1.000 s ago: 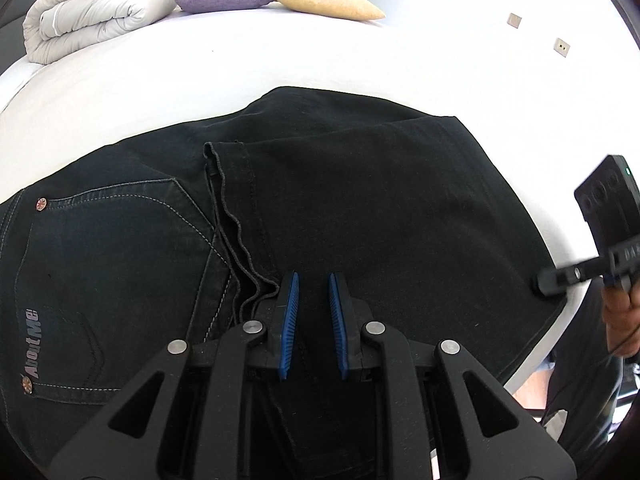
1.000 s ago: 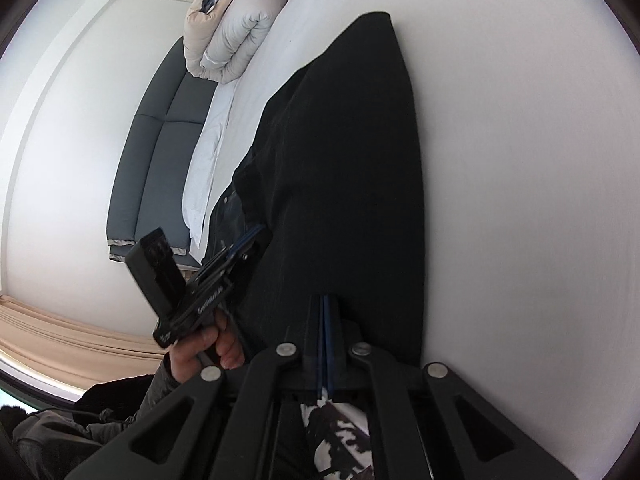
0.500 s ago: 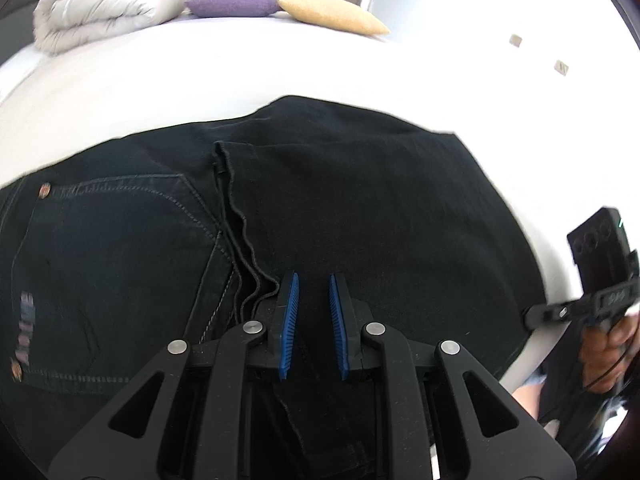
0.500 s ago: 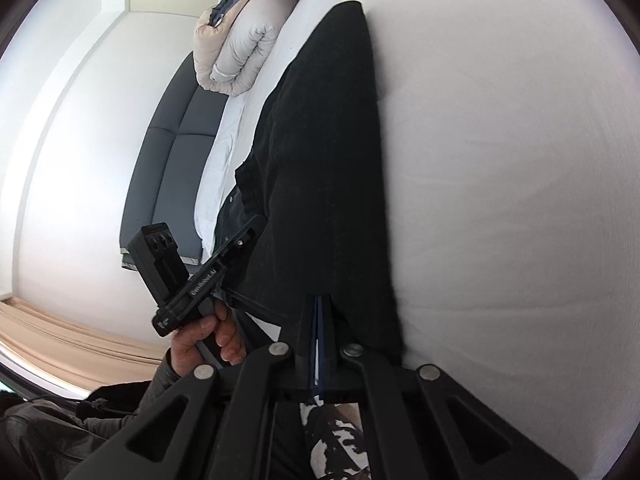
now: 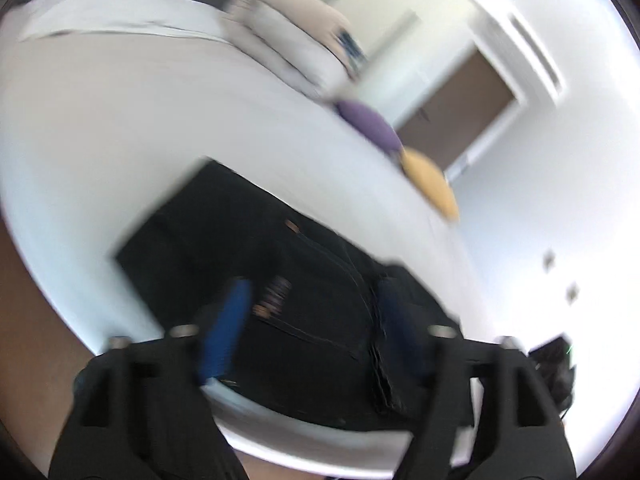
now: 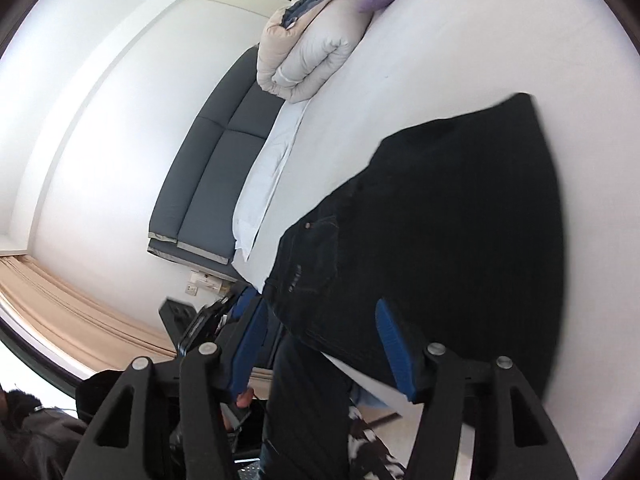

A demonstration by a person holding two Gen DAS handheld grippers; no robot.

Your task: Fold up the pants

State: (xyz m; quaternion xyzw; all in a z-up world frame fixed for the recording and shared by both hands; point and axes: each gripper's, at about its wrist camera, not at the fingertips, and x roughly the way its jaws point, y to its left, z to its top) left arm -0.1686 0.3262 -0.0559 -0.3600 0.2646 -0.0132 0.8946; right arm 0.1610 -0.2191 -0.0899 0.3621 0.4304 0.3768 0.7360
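Note:
The black pants (image 5: 280, 280) lie folded in a flat rectangle on the white bed (image 5: 120, 128), near its front edge. The left wrist view is blurred. My left gripper (image 5: 316, 320) is open and empty, raised over the pants' back-pocket end. In the right wrist view the pants (image 6: 460, 220) lie ahead, and my right gripper (image 6: 324, 344) is open and empty, held over their near edge. The left gripper also shows in the right wrist view (image 6: 208, 320), at lower left.
A rolled beige duvet (image 6: 312, 48), a purple cushion (image 5: 368, 124) and a yellow cushion (image 5: 430, 188) lie at the far end of the bed. A grey sofa (image 6: 216, 168) stands against the wall. A brown door (image 5: 460, 120) is beyond.
Both grippers have opened wide and let go of the pants. Both have lifted and pulled back; the left one has swung quickly, blurring its view.

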